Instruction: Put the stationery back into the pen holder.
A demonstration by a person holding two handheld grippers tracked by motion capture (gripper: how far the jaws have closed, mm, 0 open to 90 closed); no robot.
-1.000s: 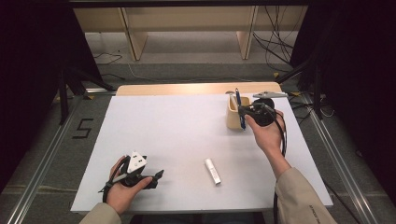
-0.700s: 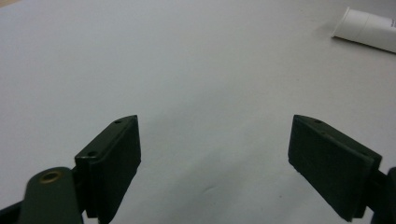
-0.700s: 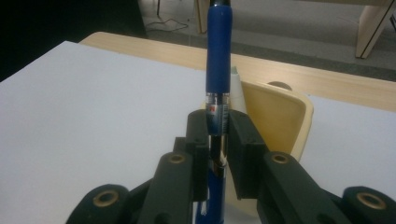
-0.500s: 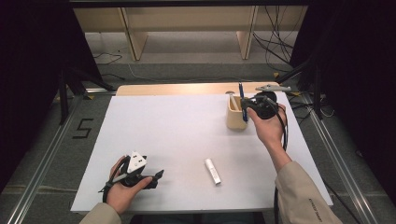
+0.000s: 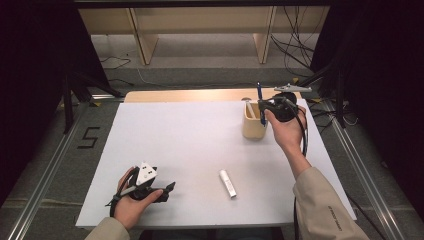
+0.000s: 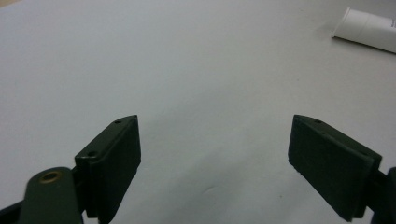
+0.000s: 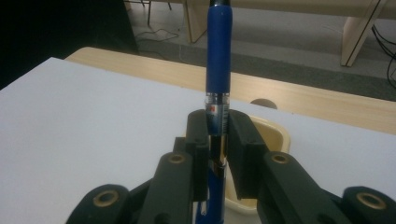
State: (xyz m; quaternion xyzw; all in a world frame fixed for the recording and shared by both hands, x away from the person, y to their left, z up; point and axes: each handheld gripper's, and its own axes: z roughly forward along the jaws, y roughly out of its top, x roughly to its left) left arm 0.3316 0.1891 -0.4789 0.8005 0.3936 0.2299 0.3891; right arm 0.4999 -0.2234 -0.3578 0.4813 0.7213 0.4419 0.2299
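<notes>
Blue pen (image 7: 218, 51) upright, clamped in right claw (image 7: 217, 135) w/ hand raised over cup (image 5: 253, 121); left claw (image 6: 215, 154) apart, resting low.

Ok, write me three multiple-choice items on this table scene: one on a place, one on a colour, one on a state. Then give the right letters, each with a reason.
1. Where does the small white cylindrical tube lie?
A. inside the cup
B. flat on the white table top, near the front edge
C. between the left claw's jaws

2. What colour is the grip of the upright pen in the right claw?
A. blue
B. red
C. green

3. How does the left claw stand?
A. shut on the tube
B. shut on a pen
C. open, with nothing in it

Key: 1 B, the high view shows the tube lying apart from the tan open-topped cup. 2 A, the right gripper view shows a blue grip above the jaws. 3 C, the left gripper view shows its jaws wide apart over bare table.
</notes>
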